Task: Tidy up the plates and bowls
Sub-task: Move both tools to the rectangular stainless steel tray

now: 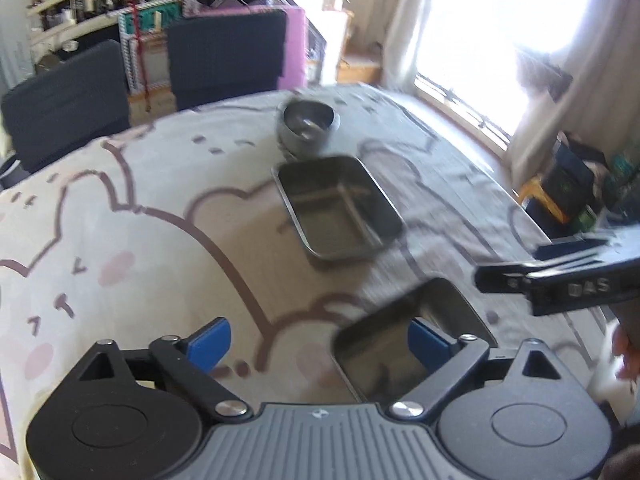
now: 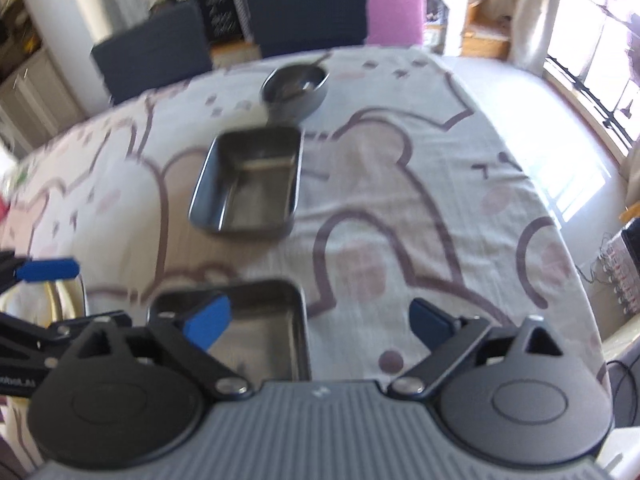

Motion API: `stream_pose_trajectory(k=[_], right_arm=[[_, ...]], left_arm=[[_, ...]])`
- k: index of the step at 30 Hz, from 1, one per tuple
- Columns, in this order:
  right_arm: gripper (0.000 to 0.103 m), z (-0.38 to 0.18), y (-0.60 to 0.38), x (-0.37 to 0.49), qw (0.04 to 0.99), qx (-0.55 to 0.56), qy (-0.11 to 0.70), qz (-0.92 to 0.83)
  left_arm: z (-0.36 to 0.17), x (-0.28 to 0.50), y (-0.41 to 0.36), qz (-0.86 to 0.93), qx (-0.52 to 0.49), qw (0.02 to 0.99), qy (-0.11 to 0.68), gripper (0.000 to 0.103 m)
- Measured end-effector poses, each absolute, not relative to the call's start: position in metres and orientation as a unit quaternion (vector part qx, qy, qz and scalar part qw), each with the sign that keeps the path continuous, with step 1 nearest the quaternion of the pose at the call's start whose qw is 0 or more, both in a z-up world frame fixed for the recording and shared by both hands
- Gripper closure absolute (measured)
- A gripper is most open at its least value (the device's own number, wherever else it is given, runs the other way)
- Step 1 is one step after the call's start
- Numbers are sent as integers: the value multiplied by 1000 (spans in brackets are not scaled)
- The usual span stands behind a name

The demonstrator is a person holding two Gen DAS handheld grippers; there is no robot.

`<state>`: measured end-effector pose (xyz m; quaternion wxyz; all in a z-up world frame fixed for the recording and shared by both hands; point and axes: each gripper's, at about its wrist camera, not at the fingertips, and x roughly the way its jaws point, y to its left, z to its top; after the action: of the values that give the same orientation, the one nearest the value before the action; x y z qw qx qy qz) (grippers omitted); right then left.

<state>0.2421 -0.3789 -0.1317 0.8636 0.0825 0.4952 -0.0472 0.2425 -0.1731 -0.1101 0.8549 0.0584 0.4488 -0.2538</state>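
Two rectangular metal trays and a stack of round metal bowls lie in a row on a cartoon-print tablecloth (image 1: 120,200). The near tray (image 1: 396,344) sits right under my left gripper (image 1: 320,342), whose blue fingers stand wide open, the right one over the tray's edge. In the right wrist view the same tray (image 2: 264,332) lies below my right gripper (image 2: 320,322), also wide open, its left finger over the tray. Neither gripper's pads press on the tray. The far tray (image 1: 340,208) (image 2: 250,184) is empty. The bowls (image 1: 308,124) (image 2: 296,86) stand beyond it.
Two dark chairs (image 1: 224,56) (image 1: 64,96) stand at the table's far side, with a pink panel (image 2: 396,4) behind them. A bright window (image 1: 500,20) is on the right, past the table's edge. Boxes (image 1: 568,184) sit on the floor there.
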Motion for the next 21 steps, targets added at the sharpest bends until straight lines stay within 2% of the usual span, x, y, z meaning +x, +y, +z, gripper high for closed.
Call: stream_pose_trajectory(k=[13, 21], right_arm=[[0, -145, -382, 283, 865, 170, 460, -106], [0, -168, -370, 315, 856, 138, 479, -138]], left_arm=[[-110, 305, -150, -183, 18, 900, 396, 1], [-116, 349, -175, -179, 7, 904, 388, 0]])
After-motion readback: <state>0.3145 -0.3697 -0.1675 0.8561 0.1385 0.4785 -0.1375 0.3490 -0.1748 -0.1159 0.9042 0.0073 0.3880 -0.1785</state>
